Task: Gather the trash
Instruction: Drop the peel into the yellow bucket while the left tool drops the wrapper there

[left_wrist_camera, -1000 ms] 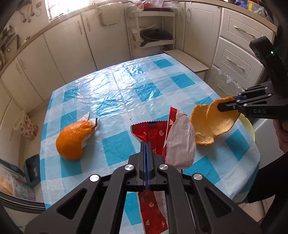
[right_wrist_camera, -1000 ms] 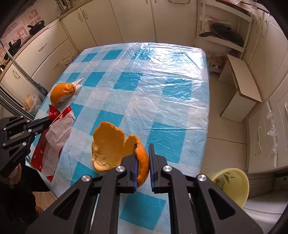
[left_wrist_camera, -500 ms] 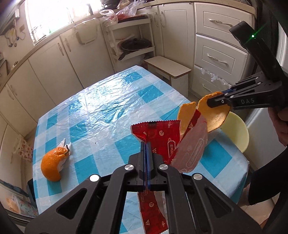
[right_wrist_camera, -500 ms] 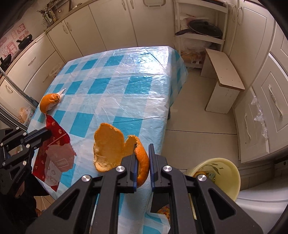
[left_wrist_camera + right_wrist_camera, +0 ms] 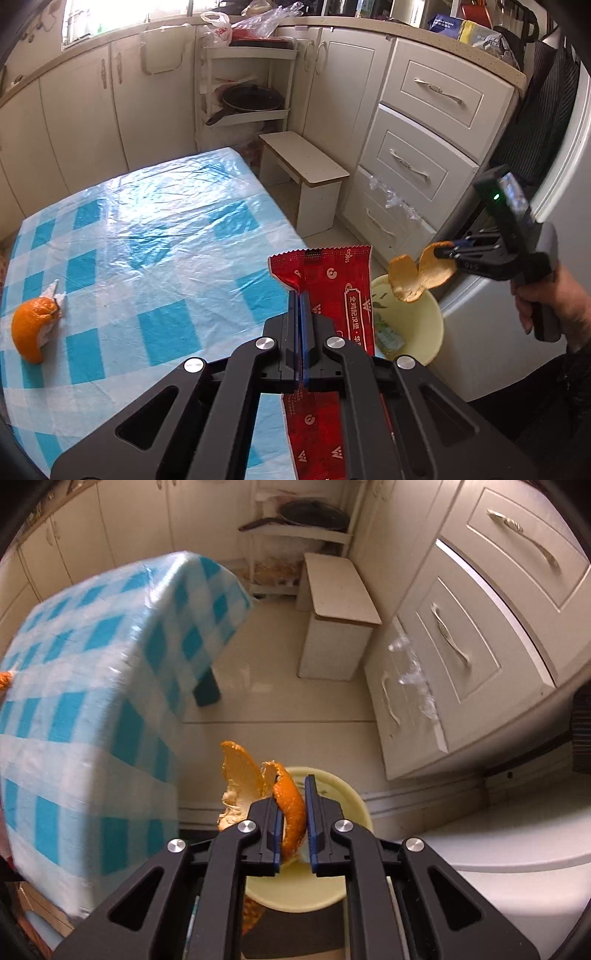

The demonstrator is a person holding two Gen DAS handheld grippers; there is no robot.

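My left gripper (image 5: 300, 295) is shut on a red snack wrapper (image 5: 334, 291) and holds it above the table's right edge. My right gripper (image 5: 291, 797) holds a curled orange peel (image 5: 255, 779) between its jaws, which stand slightly apart, right above a pale yellow bin (image 5: 332, 794) on the floor. In the left wrist view the peel (image 5: 419, 275) hangs over the bin (image 5: 424, 325), held by the right gripper (image 5: 439, 253). Another orange peel with a white scrap (image 5: 33, 326) lies on the checked table (image 5: 155, 251) at the left.
A white step stool (image 5: 306, 173) stands on the floor beyond the table. White drawers (image 5: 417, 155) line the right wall. A white appliance (image 5: 498, 871) stands beside the bin. A shelf rack with a pan (image 5: 251, 99) is in the corner.
Both grippers swung right, off the table. The right gripper carried the peel over the bin and its jaws have opened a little. The left gripper still holds the wrapper, now flat.
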